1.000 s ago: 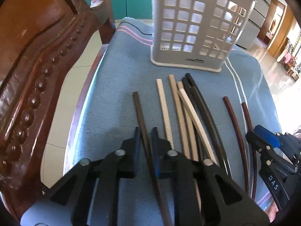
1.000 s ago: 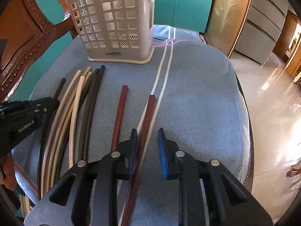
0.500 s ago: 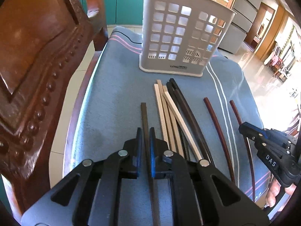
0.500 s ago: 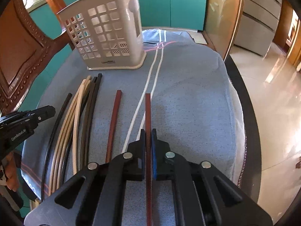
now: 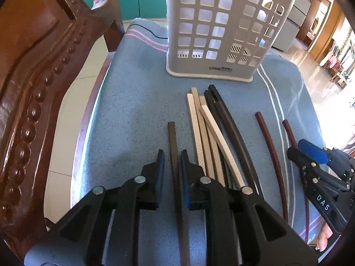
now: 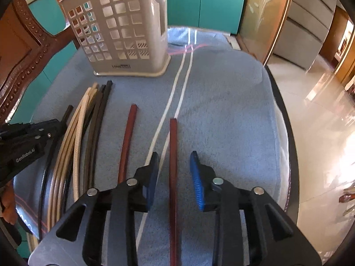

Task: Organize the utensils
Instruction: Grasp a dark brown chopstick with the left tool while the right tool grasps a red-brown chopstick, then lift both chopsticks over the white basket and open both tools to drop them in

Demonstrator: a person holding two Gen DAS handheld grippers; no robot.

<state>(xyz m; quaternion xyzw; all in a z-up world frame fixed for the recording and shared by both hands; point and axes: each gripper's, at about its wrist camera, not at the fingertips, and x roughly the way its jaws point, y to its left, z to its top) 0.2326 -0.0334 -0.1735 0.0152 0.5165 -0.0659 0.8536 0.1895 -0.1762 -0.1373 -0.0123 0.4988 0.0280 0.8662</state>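
Lying flat on blue terry towel (image 6: 233,102): long dark brown square-section chopstick (image 5: 173,146) and glossy reddish-brown chopstick (image 6: 173,155), long axes aimed away toward perforated grey plastic utensil basket (image 5: 221,33). Straddled, untouched, by spread left gripper (image 5: 172,161) and widely spread right gripper (image 6: 174,166). Between: bundled cream and black sticks.

A home: carved wooden chair (image 5: 33,93), teal cabinets (image 6: 221,2).
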